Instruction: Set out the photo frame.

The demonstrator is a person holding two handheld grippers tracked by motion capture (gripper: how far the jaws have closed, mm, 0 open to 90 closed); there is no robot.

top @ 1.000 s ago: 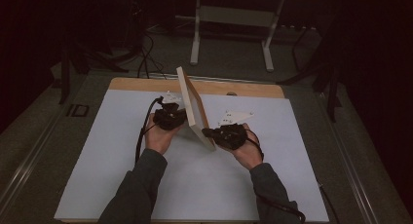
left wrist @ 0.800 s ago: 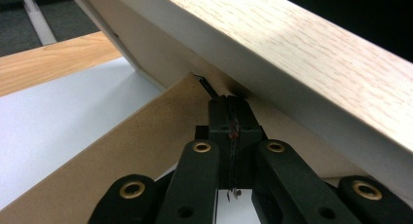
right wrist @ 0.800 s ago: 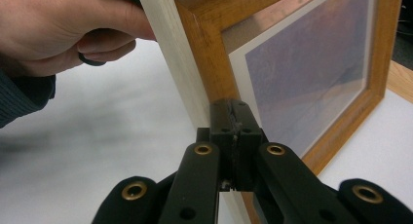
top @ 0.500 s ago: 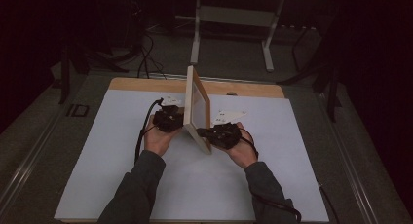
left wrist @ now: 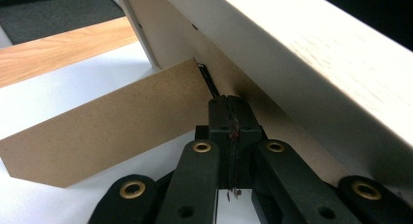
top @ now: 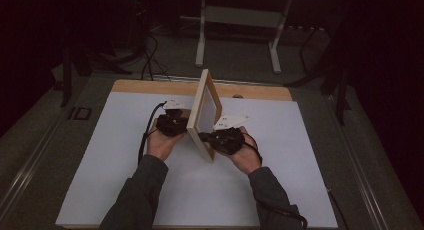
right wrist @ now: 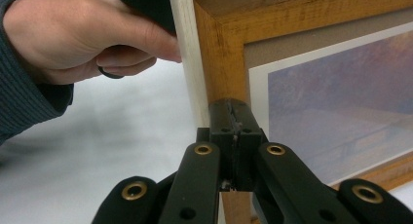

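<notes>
Wooden picture frame (top: 205, 115) upright on white table (top: 125, 190), no legible writing, both grippers' fingers together against it

sleeves (top: 145, 190): dark grey ribbed knit | tongs (left wrist: 229, 109): black, brass rivets | cable (top: 146, 135): black

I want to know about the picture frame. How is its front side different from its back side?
The picture frame stands on edge on the white table. Its front, seen in the right gripper view, shows orange-brown wood around a bluish picture with a white border; its back, in the left gripper view, is plain and pale. The back carries a brown cardboard stand flap; the front has none. A shut hand-held gripper presses each side.
</notes>
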